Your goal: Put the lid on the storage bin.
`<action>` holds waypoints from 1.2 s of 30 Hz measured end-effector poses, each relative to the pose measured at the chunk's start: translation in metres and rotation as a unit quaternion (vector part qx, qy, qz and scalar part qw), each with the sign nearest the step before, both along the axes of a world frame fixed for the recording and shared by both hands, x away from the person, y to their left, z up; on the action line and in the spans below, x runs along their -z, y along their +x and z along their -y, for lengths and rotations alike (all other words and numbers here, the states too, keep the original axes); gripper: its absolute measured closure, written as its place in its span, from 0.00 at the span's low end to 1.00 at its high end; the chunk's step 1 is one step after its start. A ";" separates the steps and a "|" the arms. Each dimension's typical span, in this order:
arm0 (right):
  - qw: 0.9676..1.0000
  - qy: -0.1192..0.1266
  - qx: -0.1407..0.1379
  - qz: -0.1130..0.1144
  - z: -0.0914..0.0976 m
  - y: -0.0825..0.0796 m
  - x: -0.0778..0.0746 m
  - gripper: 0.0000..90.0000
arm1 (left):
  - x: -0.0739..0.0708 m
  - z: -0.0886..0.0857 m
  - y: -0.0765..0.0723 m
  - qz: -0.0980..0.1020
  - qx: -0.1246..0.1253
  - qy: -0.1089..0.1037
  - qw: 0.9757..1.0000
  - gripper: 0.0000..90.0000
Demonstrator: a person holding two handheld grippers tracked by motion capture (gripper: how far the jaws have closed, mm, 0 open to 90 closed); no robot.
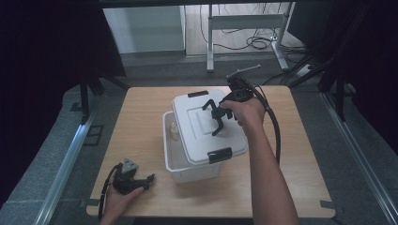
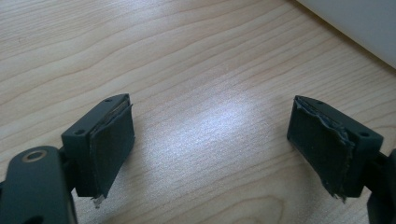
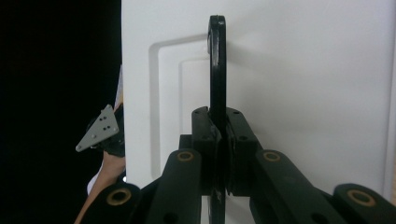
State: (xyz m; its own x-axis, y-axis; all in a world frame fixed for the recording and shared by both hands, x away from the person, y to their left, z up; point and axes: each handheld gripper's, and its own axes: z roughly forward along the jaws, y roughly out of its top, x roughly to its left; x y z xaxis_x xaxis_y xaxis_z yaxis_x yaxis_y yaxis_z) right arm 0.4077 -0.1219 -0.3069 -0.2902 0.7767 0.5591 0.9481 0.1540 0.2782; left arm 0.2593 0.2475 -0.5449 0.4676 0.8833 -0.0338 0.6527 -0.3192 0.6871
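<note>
While clamped, right gripper (image 3: 223,154) pinches thin black handle (image 3: 217,65).

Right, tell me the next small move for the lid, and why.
Probably shift the lid left until it squares with the box, then lower it. The right gripper is shut on the lid's black handle, and the lid sits skewed, leaving the box's left side open. The left gripper rests open on the table.

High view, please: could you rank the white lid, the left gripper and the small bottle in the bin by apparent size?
1. White lid, largest.
2. Left gripper, far smaller.
3. Small bottle, smallest, partly hidden by the lid.
</note>
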 end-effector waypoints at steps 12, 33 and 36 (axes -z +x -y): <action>1.000 -0.004 -0.003 -0.008 -0.032 -0.008 0.005 0.95 | 0.000 0.000 0.000 0.000 0.002 0.000 1.000 0.16; 0.999 -0.014 0.030 -0.029 -0.062 -0.022 0.025 0.95 | 0.000 0.000 0.000 -0.001 0.005 0.002 1.000 0.15; 0.999 -0.008 0.031 -0.028 -0.062 -0.019 0.025 0.95 | 0.000 0.000 0.000 -0.001 0.006 0.001 1.000 0.15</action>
State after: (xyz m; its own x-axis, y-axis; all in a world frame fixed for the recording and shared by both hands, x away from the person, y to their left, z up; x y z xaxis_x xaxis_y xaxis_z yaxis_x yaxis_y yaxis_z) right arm 0.3886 -0.0597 -0.3320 -0.2096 0.8016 0.5600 0.9700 0.0984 0.2222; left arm 0.2597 0.2473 -0.5450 0.4785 0.8775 -0.0337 0.6503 -0.3283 0.6851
